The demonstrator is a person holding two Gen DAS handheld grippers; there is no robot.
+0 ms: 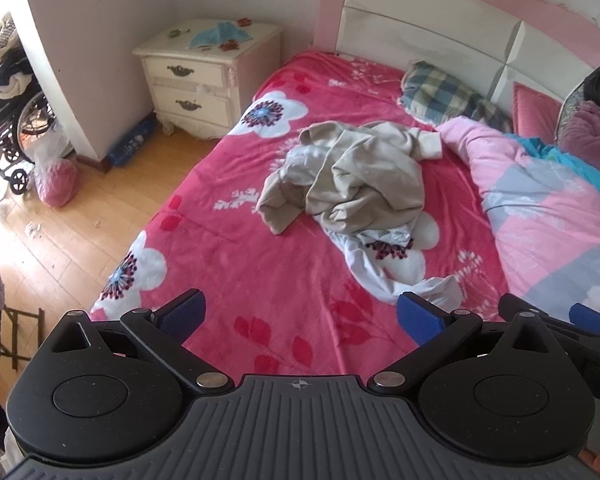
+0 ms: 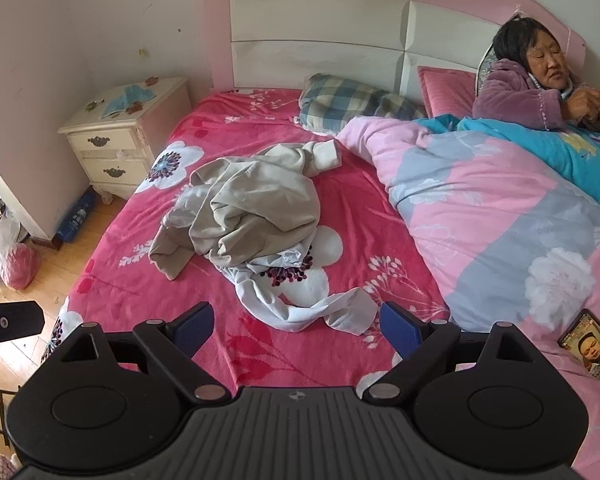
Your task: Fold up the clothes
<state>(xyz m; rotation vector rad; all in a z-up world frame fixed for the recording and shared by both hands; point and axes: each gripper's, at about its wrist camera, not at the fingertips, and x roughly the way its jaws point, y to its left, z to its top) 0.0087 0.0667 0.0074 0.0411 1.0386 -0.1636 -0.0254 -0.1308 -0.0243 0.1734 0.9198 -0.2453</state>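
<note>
both grippers hover over the near edge of the bed (image 1: 228, 248), jaws spread wide and holding nothing: left gripper (image 1: 300, 318), right gripper (image 2: 296, 326). the clothes (image 1: 352, 176) lie crumpled mid-bed on the red floral sheet (a beige garment heaped over a pale one trailing toward the grippers), just beside a pink quilt (image 2: 500, 216) covering a person (image 2: 528, 92) by the headboard.
</note>
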